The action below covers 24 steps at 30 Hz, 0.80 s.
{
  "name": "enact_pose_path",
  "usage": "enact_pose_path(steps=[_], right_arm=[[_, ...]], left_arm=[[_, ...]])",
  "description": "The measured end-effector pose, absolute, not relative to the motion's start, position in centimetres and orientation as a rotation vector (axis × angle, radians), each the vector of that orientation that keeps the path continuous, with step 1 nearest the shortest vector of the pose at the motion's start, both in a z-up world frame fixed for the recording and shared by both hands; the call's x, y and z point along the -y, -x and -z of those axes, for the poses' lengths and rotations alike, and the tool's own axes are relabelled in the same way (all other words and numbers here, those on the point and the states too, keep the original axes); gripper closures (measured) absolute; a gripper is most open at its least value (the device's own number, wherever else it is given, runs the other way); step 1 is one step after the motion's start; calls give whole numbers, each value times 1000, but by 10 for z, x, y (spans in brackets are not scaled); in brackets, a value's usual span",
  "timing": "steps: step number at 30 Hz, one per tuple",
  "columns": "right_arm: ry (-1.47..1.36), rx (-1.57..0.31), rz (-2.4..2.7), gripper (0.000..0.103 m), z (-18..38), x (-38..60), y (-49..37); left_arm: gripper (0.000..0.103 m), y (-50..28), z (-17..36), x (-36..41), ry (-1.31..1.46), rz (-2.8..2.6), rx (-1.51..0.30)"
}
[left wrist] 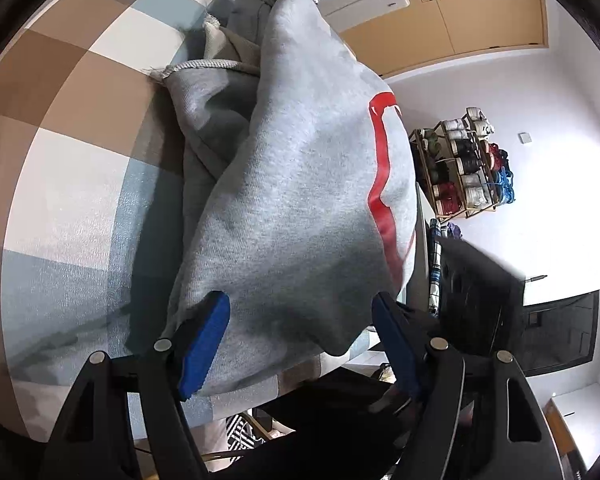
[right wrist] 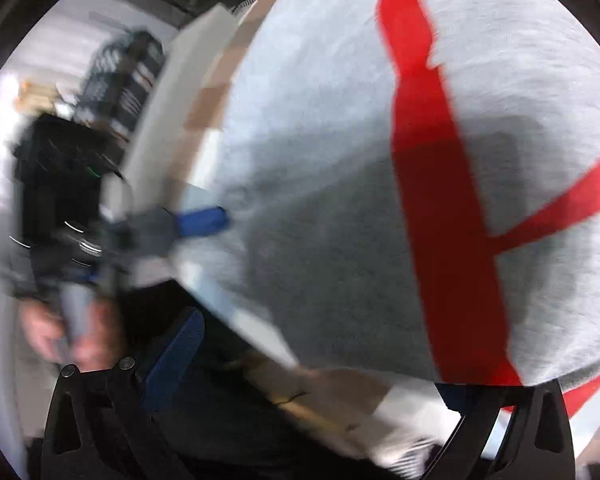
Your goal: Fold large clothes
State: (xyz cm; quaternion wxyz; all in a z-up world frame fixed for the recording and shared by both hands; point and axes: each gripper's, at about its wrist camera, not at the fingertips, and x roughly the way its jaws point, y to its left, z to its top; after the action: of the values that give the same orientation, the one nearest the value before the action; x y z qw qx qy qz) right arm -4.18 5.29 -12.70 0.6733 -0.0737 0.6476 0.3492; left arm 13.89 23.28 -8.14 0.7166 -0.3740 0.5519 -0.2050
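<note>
Nearest the left wrist camera, the left gripper is seen with its blue pads set well apart; the near hem of the grey sweatshirt lies between them, one pad at the cloth, the other beside its edge, and no pinch is shown. The sweatshirt is heaped on the checked tablecloth, its red print turned toward the table's edge. Beyond the sweatshirt a wooden rack is seen against the white wall.

In the blurred right wrist view, the right gripper is held spread over the sweatshirt's hem; whether cloth is gripped cannot be told. Left of the sweatshirt, a hand is seen holding the other gripper.
</note>
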Motion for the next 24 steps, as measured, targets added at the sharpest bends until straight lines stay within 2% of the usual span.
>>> enact_pose_path(steps=[3,5,10,13,17,20,24], right_arm=[[359,-1329,-707,0,132,-72,69],[392,-1301,-731,0,132,-73,77],[-94,-1312,-942,0,101,-21,55],[-335,-1121,-1013,0,58,31,41],[-567,-940,-907,0,31,89,9],[-668,-909,-807,0,35,116,-27],[-675,-957,-674,0,68,131,-66]], left_arm=[[34,-141,82,-234,844,460,-1224],[34,-139,83,-236,860,469,-1217],[34,-137,64,-241,836,502,-1150],[34,-145,45,-237,771,537,-1106],[34,-168,21,-228,706,502,-1052],[33,-188,20,-220,650,420,-1056],[33,-214,51,-221,618,279,-1161]])
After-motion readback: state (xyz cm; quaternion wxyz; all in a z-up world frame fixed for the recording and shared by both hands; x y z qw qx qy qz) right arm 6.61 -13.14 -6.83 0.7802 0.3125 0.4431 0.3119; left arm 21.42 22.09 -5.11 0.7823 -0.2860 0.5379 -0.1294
